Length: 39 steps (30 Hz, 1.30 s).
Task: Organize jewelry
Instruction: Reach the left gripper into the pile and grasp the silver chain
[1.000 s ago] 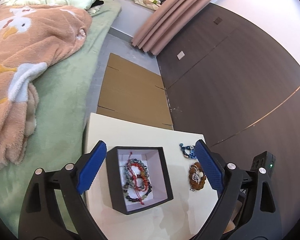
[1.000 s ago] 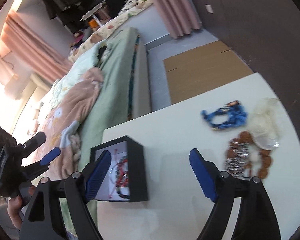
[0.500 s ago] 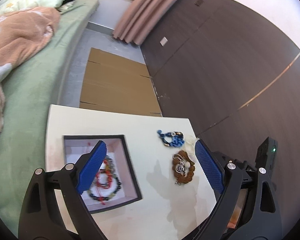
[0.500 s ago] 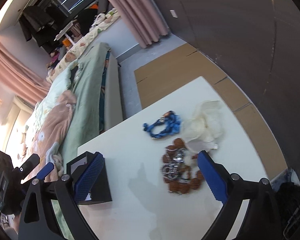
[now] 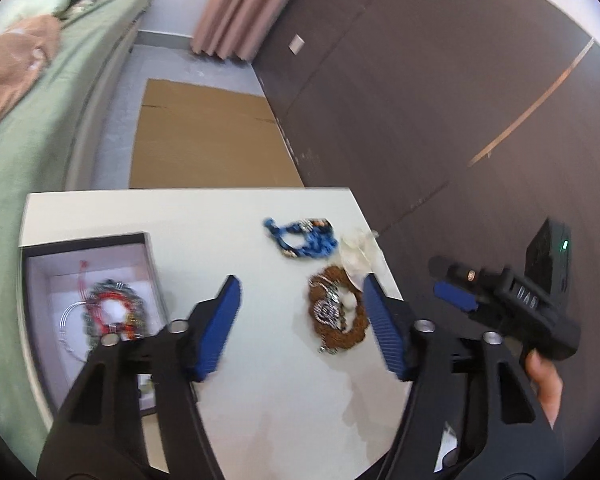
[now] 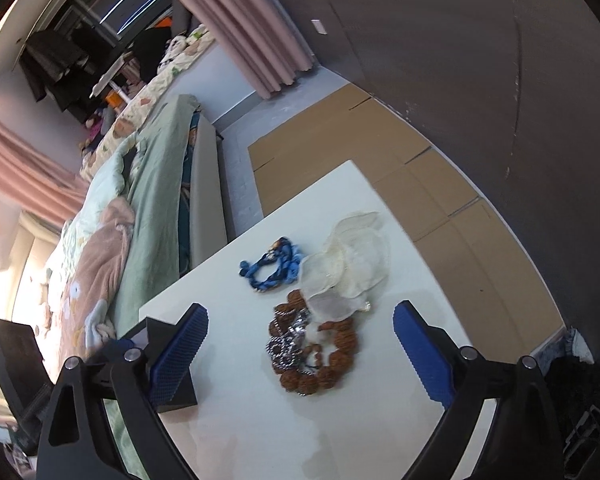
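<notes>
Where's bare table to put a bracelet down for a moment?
Bare white table runs between the black box and the blue bracelet, and along the near edge. The right side is crowded: brown bead bracelet touching the sheer pouch.

A: What do you see past the table (image 5: 236,216)?

B: You have flat cardboard (image 5: 204,136) on the floor in the centre of the left view, running up to a dark wall (image 5: 440,92) on the right.

A: And to your left?

B: A bed (image 5: 40,128) fills the left edge, with a tan blanket (image 5: 12,64) at upper left. A pink curtain (image 5: 236,8) hangs at top centre. In the right view you also get dark clothes (image 6: 72,64) at upper left.
</notes>
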### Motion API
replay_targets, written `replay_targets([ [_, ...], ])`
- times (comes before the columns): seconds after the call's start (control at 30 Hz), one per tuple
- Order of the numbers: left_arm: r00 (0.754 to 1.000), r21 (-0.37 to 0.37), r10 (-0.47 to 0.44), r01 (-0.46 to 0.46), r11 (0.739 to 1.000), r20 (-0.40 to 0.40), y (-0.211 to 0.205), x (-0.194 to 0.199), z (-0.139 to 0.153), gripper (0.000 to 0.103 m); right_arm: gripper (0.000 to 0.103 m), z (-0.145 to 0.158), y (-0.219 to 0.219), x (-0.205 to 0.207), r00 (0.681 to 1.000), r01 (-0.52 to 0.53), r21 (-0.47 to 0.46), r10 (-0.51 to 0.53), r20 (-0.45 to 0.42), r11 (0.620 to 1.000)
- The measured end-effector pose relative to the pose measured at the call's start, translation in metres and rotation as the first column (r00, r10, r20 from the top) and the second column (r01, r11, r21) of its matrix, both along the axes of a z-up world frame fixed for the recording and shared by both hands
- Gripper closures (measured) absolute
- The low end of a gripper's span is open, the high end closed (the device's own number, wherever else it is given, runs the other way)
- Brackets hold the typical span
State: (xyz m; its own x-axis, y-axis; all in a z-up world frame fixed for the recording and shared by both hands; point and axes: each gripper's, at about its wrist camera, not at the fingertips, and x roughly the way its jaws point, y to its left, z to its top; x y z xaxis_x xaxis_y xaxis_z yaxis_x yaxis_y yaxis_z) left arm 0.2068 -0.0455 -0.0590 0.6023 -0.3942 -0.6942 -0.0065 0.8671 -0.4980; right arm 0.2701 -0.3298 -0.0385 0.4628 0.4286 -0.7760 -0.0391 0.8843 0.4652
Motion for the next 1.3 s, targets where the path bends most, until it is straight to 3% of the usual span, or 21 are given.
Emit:
replay_targets([
  [0.2,0.995,0.051,-0.097,0.098,0.994,-0.034,-0.045,0.011,-0.008,0.072,0.011,0.006,-0.016,0.002,1.000,0.011,0.030,-0.012,0.004,0.999],
  [0.33,0.990,0.078,-0.126,0.131,0.988,-0.060,-0.068,0.021,-0.014,0.073,0.012,0.007,-0.030,0.003,1.000,0.023,0.024,-0.023,-0.006,0.999],
  [0.5,0.982,0.198,-0.152,0.172,0.965,-0.110,-0.099,0.033,-0.026,0.073,0.012,0.007,-0.050,0.003,0.999,0.043,0.034,-0.042,-0.009,0.999],
  [0.63,0.978,0.317,-0.170,0.200,0.927,-0.122,-0.117,0.036,-0.033,0.073,0.012,0.008,-0.064,0.005,0.998,0.057,0.054,-0.057,-0.009,0.997],
  [0.83,0.966,0.478,-0.209,0.255,0.840,-0.149,-0.143,0.035,-0.043,0.073,0.012,0.010,-0.076,0.004,0.998,0.065,0.079,-0.065,-0.008,0.995],
  [0.87,0.963,0.511,-0.218,0.269,0.816,-0.160,-0.148,0.035,-0.045,0.073,0.012,0.011,-0.078,0.004,0.998,0.067,0.083,-0.066,-0.007,0.994],
  [1.17,0.952,0.632,-0.220,0.305,0.713,-0.212,-0.164,0.041,-0.058,0.072,0.012,0.008,-0.096,0.004,0.996,0.093,0.085,-0.092,-0.017,0.992],
  [1.23,0.948,0.656,-0.227,0.319,0.684,-0.225,-0.169,0.042,-0.061,0.066,0.012,0.008,-0.096,0.004,0.996,0.094,0.083,-0.093,-0.017,0.992],
  [1.3,0.945,0.655,-0.232,0.327,0.681,-0.231,-0.171,0.043,-0.061,0.065,0.012,0.008,-0.096,0.004,0.996,0.092,0.083,-0.091,-0.017,0.992],
])
